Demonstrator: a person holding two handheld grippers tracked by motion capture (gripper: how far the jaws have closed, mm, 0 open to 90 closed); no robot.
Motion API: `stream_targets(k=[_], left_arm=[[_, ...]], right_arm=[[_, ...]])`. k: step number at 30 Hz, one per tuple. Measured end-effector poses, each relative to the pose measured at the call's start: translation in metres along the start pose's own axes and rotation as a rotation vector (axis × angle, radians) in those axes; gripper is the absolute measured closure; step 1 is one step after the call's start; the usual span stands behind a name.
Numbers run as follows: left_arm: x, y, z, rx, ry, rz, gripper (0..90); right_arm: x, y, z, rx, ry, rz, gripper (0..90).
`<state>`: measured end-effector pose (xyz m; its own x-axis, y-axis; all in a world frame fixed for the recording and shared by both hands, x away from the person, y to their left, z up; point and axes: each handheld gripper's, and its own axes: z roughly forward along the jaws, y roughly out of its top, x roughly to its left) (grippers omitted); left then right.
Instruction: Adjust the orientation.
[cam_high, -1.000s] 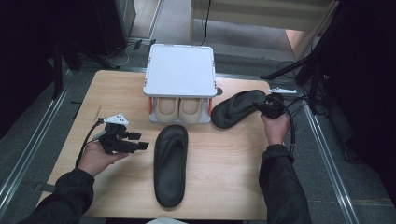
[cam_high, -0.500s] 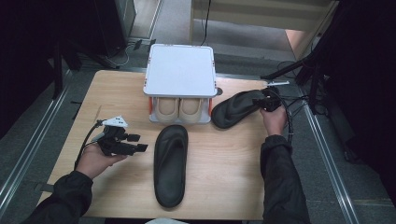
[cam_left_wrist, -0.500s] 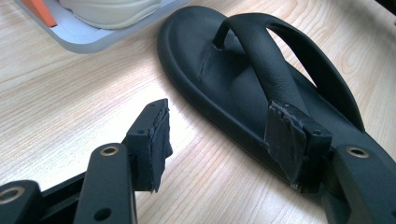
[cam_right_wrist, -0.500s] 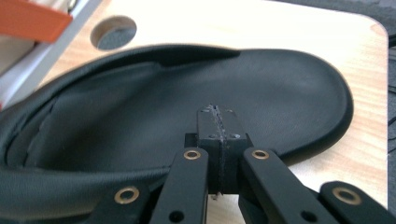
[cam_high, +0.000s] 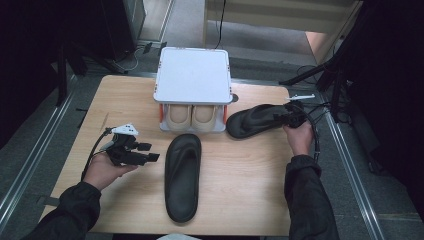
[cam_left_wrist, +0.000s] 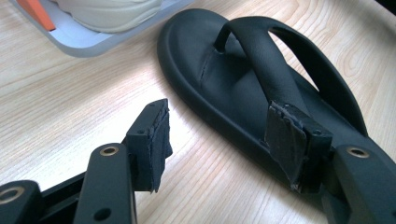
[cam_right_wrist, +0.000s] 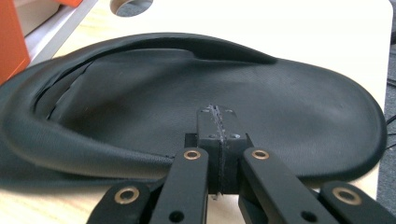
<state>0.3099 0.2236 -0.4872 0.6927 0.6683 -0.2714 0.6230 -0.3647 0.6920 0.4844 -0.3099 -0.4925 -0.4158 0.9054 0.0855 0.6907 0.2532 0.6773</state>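
Now my right gripper is clamped shut at the heel of the far sandal. My left gripper hovers level, jaws spread, beside the near sandal.

Taking the white, flat-topped plastic shoe rack at the table's far middle as landmark: its lower shelf is blocked by a pair of cream shoes. Just in front of it a black rubber flip-flop lies lengthwise, splitting the light wooden tabletop into two bare lanes. The left lane is wide and open; the right lane is open near the front, but a second black flip-flop lies across it just right of the rack.
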Motion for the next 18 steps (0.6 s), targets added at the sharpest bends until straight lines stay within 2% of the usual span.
stream_targets(k=[14, 18], left_arm=[[0.000, 0.006, 0.002, -0.003, -0.009, 0.014, 40.9], [-0.001, 0.008, 0.003, -0.003, -0.011, 0.017, 40.9]], right_arm=[[0.008, -0.028, -0.027, 0.004, 0.017, 0.018, 90.0], [0.014, -0.038, -0.035, 0.000, 0.022, 0.000, 90.0]])
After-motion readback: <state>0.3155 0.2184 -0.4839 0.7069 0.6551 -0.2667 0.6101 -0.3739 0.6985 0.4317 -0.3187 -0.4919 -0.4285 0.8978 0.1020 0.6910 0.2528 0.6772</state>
